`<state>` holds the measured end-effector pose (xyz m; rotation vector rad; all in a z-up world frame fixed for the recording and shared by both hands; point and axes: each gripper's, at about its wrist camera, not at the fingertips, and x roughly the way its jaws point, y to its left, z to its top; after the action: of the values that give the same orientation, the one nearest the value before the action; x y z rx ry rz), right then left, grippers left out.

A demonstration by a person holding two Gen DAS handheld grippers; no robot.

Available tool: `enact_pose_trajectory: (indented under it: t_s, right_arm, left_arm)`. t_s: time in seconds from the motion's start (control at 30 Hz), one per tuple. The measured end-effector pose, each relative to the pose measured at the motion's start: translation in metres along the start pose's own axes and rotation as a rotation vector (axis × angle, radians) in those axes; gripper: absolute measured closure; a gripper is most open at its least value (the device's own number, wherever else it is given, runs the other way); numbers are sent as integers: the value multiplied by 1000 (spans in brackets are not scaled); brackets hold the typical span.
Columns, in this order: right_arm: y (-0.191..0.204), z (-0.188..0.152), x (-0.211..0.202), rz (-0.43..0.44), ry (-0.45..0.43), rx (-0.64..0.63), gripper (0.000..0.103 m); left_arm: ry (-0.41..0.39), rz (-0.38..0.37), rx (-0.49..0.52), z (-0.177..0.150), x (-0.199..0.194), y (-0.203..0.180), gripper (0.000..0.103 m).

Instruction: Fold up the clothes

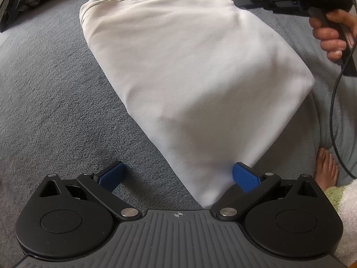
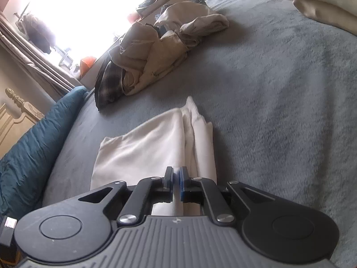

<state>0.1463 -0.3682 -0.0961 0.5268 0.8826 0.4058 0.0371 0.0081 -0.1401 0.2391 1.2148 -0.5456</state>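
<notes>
**A:** Where is the item being worked on, and what is holding it?

**B:** The white garment (image 1: 189, 67) lies folded into a long rectangle on the grey blanket (image 1: 55, 89) of the bed. The left gripper (image 1: 177, 167) hovers at the near corner with its fingers (image 1: 111, 176) spread wide. The corner sits between them against the right finger, and nothing is clamped. My reading is that this gripper is placed to take the corner for the next fold.

**A:** And the other side?

**B:** A hand (image 1: 330, 33) holds the right gripper (image 2: 177, 169) at the far edge of the garment. Its fingers are pressed almost together, with a thin white strip showing in the gap. I cannot tell whether a layer of cloth is actually caught there. Working from opposite ends probably keeps the rectangle square.

**A:** Give me a count, left to right.

**B:**
- One teal quilt (image 2: 33, 145) is bunched along the bed's edge.
- One unfolded pile (image 2: 156, 51) lies well apart from the work. It holds one dark plaid garment (image 2: 109, 78) and some beige pieces, number unclear. It is probably parked there as the queue.
- One white garment is in progress.
- One cream folded item (image 2: 323, 2) sits at the far right, possibly finished stock.
- There are two grippers with two fingers each.
- One bare foot (image 1: 325, 169) rests on the blanket near the garment.
</notes>
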Motion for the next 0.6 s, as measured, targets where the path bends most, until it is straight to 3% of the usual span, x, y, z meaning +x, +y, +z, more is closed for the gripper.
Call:
enact_pose_trajectory:
  t_s: [0.2, 0.23, 0.3, 0.4, 0.6]
  right_arm:
    - [6, 9, 17, -8, 27, -27, 84]
    - [8, 9, 19, -12, 22, -41, 85]
    - [12, 8, 19, -21, -9, -82, 101]
    - [10, 4, 19, -31, -44, -109, 102]
    - [-1, 7, 22, -16, -19, -50, 99]
  left_arm:
    - [1, 1, -2, -2, 2, 5, 0]
    - [1, 1, -1, -2, 2, 6, 0]
    - [1, 0, -1, -3, 2, 7, 0]
    - [1, -3, -2, -4, 2, 9, 0]
    - [0, -5, 1, -5, 3, 10, 0]
